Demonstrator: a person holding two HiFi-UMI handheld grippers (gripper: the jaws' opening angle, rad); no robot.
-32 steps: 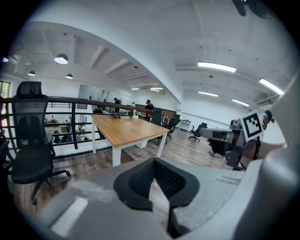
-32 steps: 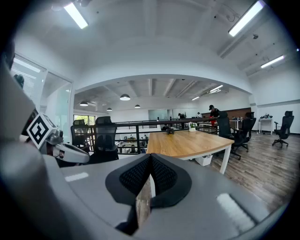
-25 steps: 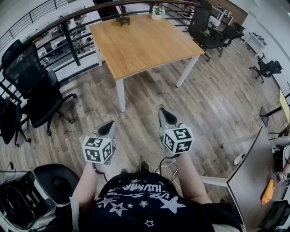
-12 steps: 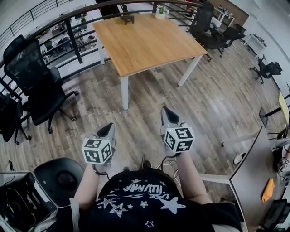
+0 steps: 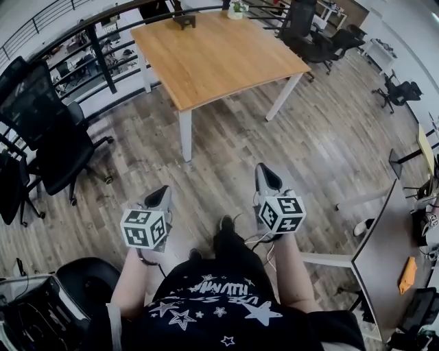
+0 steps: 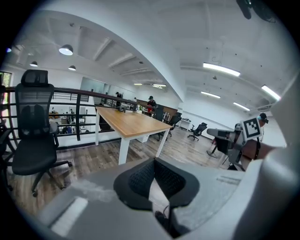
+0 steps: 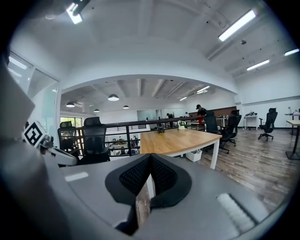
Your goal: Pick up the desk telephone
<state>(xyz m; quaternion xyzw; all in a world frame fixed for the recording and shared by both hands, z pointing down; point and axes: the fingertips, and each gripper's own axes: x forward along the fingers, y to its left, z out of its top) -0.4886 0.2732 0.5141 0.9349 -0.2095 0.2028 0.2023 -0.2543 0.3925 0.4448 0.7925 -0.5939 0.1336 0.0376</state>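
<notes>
The desk telephone [image 5: 183, 20] is a small dark object at the far edge of the wooden table [image 5: 219, 58], beside a potted plant [image 5: 237, 9]. It also shows tiny and far off in the left gripper view as the telephone [image 6: 123, 109] and in the right gripper view as the telephone [image 7: 161, 129]. My left gripper [image 5: 159, 196] and right gripper [image 5: 266, 175] hang over the wood floor, well short of the table. Both stand shut with nothing between their pads: the left gripper [image 6: 154, 162] and the right gripper [image 7: 150, 157].
Black office chairs [image 5: 48, 134] stand at the left by a dark railing [image 5: 96, 51]. More chairs [image 5: 312, 38] sit behind the table at the right. A grey desk [image 5: 394, 253] runs along the right edge. A round black stool [image 5: 86, 281] is at lower left.
The person has stepped towards the table and a shoe now shows between the grippers. The left gripper has sunk a little; the right one sits further right in the picture. Both jaws stay shut.
</notes>
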